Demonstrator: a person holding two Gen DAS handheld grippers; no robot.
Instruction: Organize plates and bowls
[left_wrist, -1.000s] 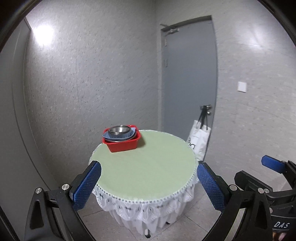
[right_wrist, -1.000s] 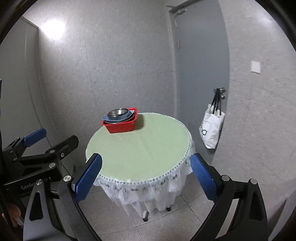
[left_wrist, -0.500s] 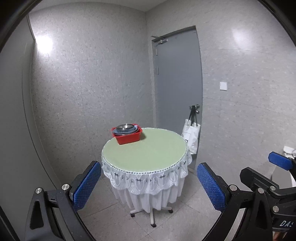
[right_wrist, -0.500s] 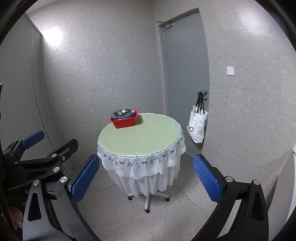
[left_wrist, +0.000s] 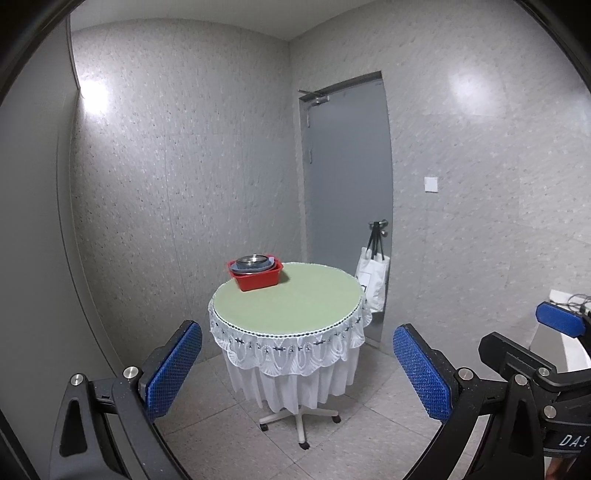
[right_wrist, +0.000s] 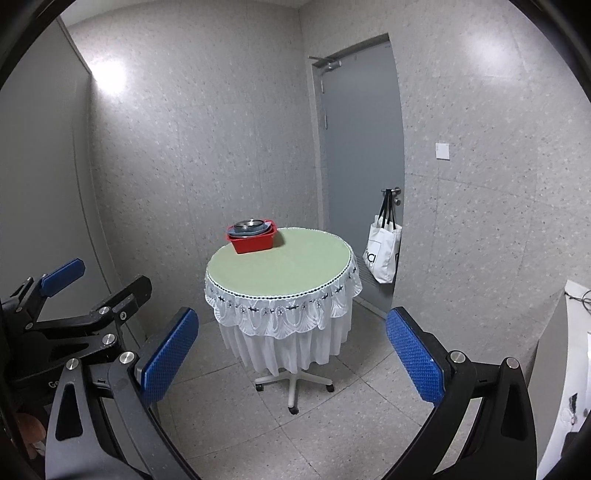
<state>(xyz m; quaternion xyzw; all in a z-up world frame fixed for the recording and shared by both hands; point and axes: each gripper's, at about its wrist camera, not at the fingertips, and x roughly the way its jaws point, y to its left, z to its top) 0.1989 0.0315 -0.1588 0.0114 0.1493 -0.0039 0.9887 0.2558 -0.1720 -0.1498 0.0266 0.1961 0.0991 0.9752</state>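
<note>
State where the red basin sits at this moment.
In both wrist views the red basin sits at the far-left edge of the round table, holding stacked dishes.

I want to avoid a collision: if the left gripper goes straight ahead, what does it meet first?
Probably the round table's near lace edge; the left gripper, open, has only bare floor before it. Depth is unclear.

right claw body: "DAS" | left claw body: "Go"; both cut off
</note>
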